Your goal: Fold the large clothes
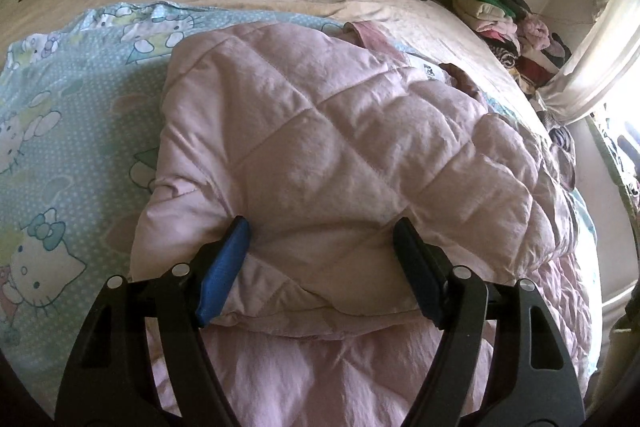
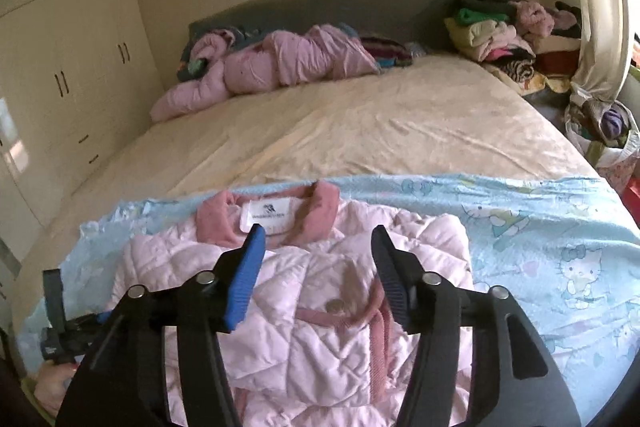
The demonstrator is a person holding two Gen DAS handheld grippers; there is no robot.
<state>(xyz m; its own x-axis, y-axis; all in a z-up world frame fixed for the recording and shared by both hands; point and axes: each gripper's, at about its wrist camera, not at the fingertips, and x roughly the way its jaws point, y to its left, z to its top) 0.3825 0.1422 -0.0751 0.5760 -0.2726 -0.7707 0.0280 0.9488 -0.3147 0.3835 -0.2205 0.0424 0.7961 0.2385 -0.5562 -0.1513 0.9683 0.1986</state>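
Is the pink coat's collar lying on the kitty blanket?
Yes, the pink coat lies spread on the blue kitty blanket, with its darker pink collar resting near the blanket's far edge.

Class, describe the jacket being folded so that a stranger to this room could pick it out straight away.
Start at the big bed, then find the light blue cartoon-cat sheet across its near end. The quilted pale pink jacket lies flat on it, collar towards the headboard. Its darker pink collar and white neck label distinguish it from the bundled pink clothes by the headboard.
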